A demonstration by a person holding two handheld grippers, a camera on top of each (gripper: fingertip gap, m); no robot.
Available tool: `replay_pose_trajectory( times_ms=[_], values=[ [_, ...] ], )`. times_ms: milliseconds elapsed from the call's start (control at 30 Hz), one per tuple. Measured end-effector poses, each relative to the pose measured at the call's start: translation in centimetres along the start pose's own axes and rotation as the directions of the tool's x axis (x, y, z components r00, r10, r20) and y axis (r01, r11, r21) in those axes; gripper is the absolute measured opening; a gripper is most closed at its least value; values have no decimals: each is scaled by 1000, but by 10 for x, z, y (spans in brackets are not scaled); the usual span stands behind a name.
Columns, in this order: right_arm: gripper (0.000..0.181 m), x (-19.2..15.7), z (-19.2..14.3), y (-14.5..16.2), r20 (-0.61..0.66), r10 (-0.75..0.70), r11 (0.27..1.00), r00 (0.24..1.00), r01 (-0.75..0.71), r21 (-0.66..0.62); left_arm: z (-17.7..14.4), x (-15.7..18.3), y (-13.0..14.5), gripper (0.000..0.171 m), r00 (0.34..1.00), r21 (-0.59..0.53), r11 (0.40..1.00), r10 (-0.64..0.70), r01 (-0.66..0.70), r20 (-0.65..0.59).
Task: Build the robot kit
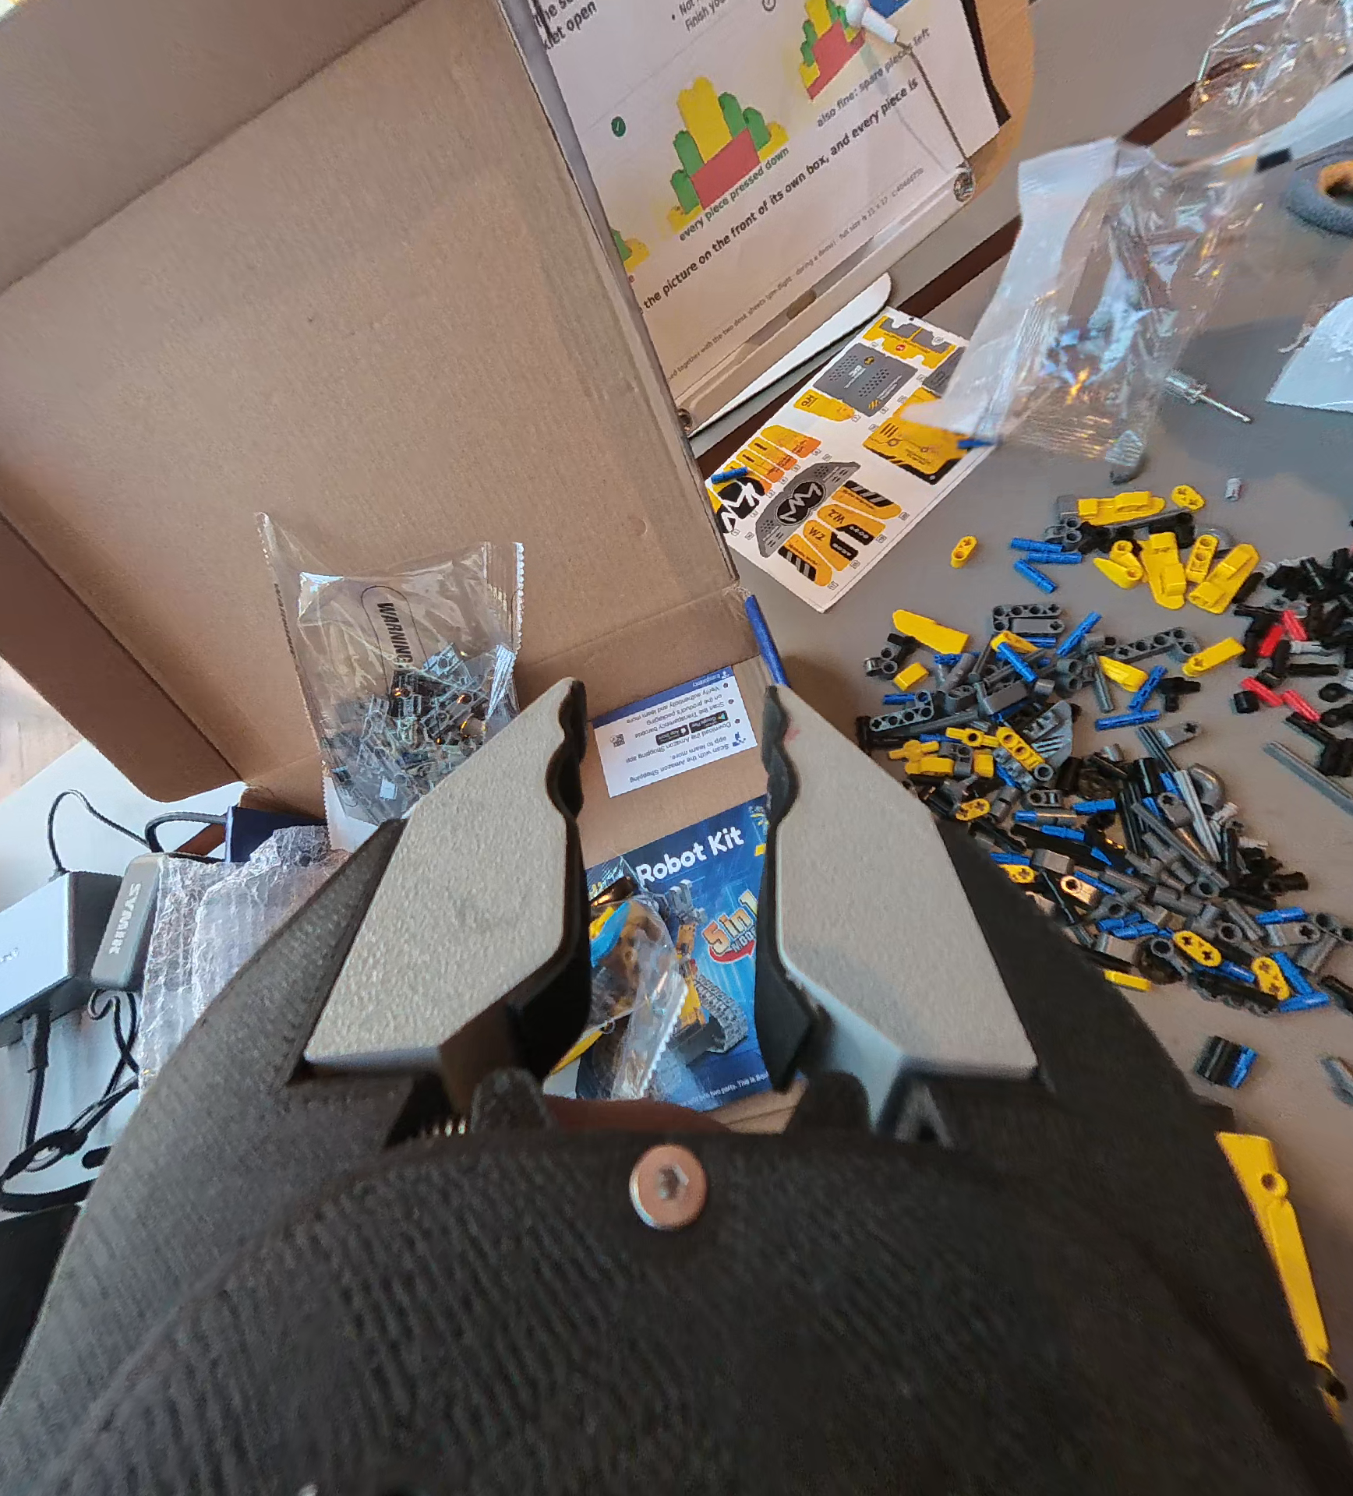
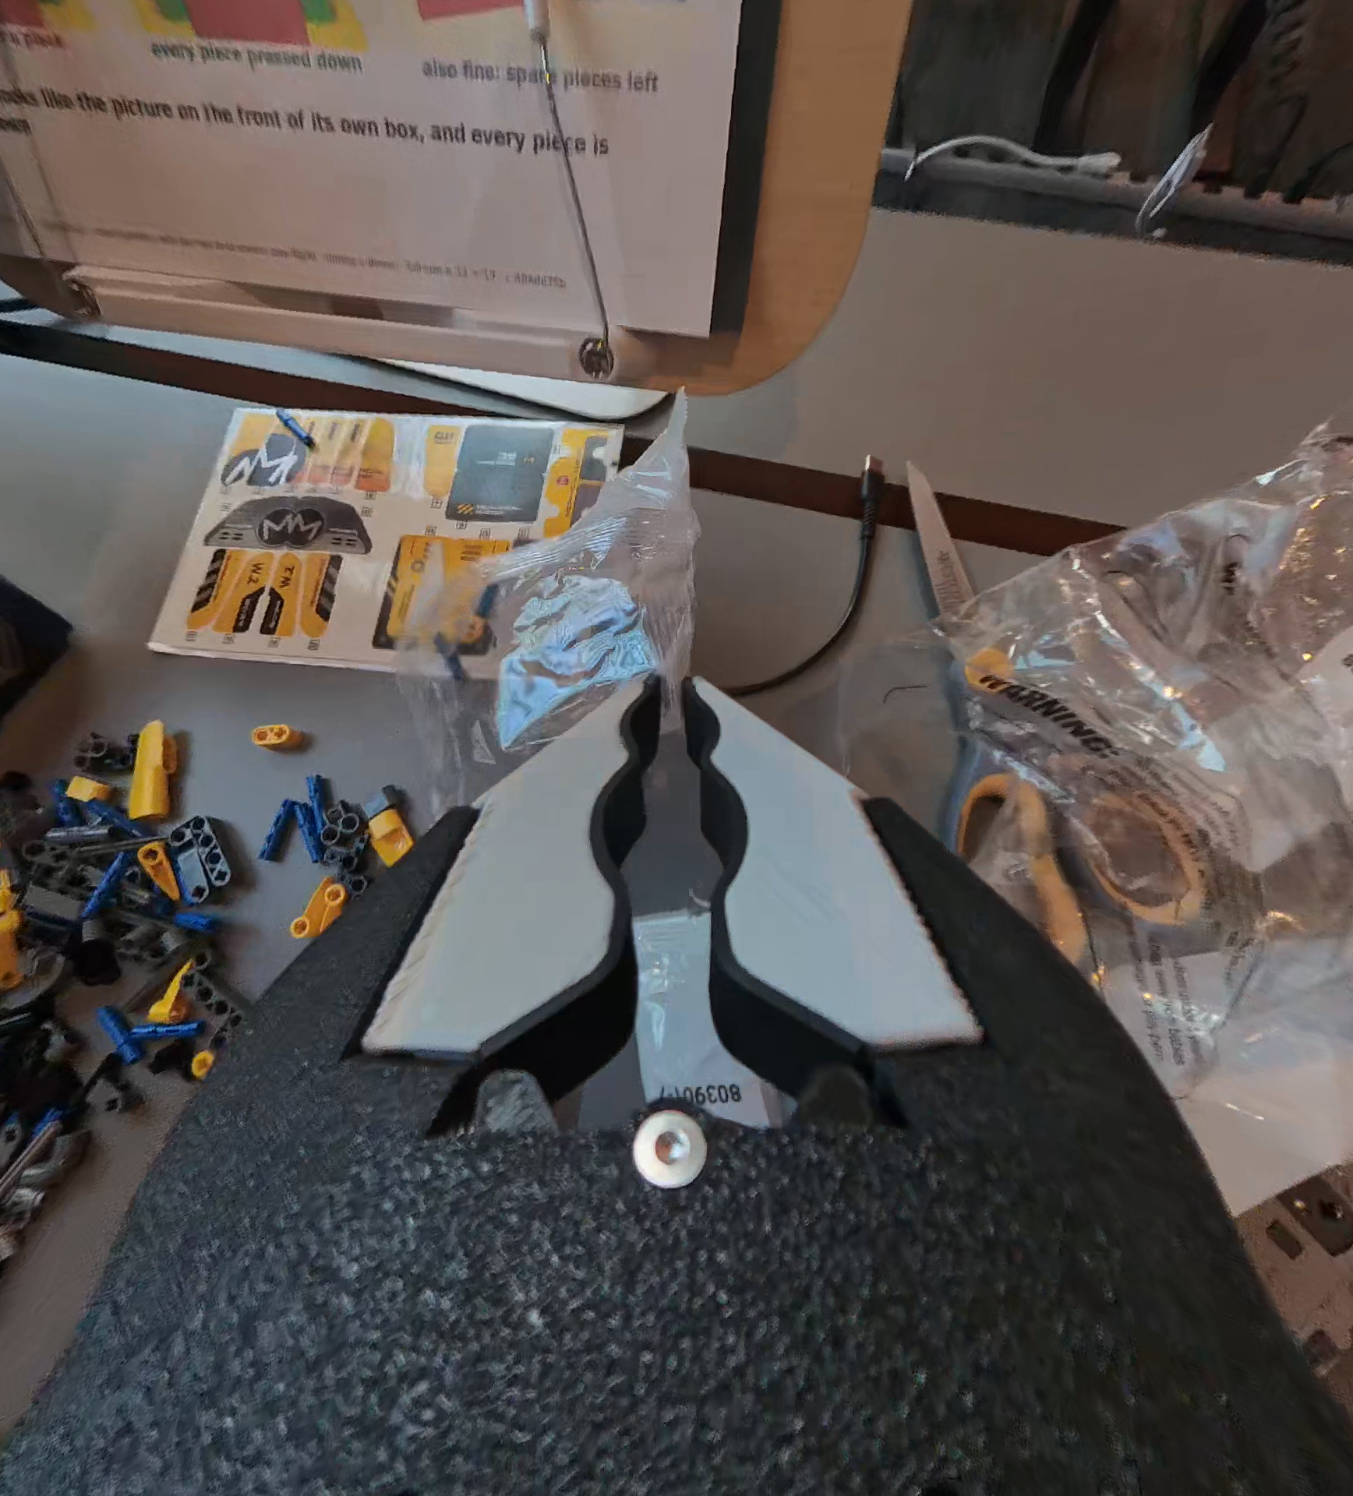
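My left gripper [image 1: 669, 712] is open and empty, hovering over an open cardboard box [image 1: 317, 340]. In the box a clear bag of small grey and black parts [image 1: 414, 688] leans on the back flap, and a blue kit booklet [image 1: 681, 947] lies at the bottom under the jaws. My right gripper [image 2: 672, 688] is shut on an emptied clear plastic bag [image 2: 600, 583] and holds it above the grey table; the same bag shows in the left wrist view [image 1: 1078, 308]. A pile of loose yellow, blue, black and grey building parts [image 1: 1127, 777] lies right of the box.
A sticker sheet [image 2: 382, 534] lies flat at the back. An upright instruction board [image 2: 349, 162] stands behind it. Crumpled clear bags [image 2: 1191, 728] cover scissors [image 2: 1005, 809] at the right, beside a black cable [image 2: 851, 599]. Bubble wrap [image 1: 228, 931] and a grey power unit [image 1: 17, 963] sit left of the box. My right fingertips sit around 35 cm from my left ones.
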State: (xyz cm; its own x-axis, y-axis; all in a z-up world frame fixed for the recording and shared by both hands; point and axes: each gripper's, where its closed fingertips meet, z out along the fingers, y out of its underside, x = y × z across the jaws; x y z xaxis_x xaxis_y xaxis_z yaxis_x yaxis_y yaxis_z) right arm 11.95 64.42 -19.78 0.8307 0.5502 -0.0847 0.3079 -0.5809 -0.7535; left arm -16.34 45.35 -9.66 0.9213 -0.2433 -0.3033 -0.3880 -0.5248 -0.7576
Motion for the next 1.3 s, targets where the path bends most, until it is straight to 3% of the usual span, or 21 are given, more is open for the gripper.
replay_pose_trajectory(
  times_ms=[167, 300, 433, 500, 633, 833, 1033, 1300],
  values=[
    [3, 7, -11, -10, 48, 82, 994, 996, -85, 67, -1, -2, 0, 41, 1000, 3, 1000, -6, 6, -3],
    [17, 32, -18, -2, 35, 165, 985, 986, -167, 48, -2, -1, -1, 40, 1000, 10, 1000, -7, 7, -6],
    [9, 52, -44, -30, -187, 81, 977, 979, -41, 211, 0, 1, 1, 41, 1000, -3, 1000, 2, -2, -5],
    [11, 29, -49, -45, -146, 10, 963, 989, 30, 267, 1, 1, 1, 41, 1000, -3, 1000, 1, -1, -4],
    [29, -68, -8, -33, 165, -152, 977, 975, 123, 175, 1, 2, 0, 41, 1000, -2, 1000, -1, 1, -9],
    [25, -154, 93, -14, 290, -337, 941, 896, 331, 69, 1, 1, 0, 41, 1000, 3, 1000, -3, 3, -17],
    [25, -175, 142, -30, 294, -491, 866, 820, 497, 59, -3, 1, -6, 41, 999, 30, 999, -18, 19, -38],
    [14, -180, 172, -32, 282, -527, 838, 802, 545, 15, -6, 4, -15, 40, 997, 61, 998, -15, 20, -72]
  ],
)
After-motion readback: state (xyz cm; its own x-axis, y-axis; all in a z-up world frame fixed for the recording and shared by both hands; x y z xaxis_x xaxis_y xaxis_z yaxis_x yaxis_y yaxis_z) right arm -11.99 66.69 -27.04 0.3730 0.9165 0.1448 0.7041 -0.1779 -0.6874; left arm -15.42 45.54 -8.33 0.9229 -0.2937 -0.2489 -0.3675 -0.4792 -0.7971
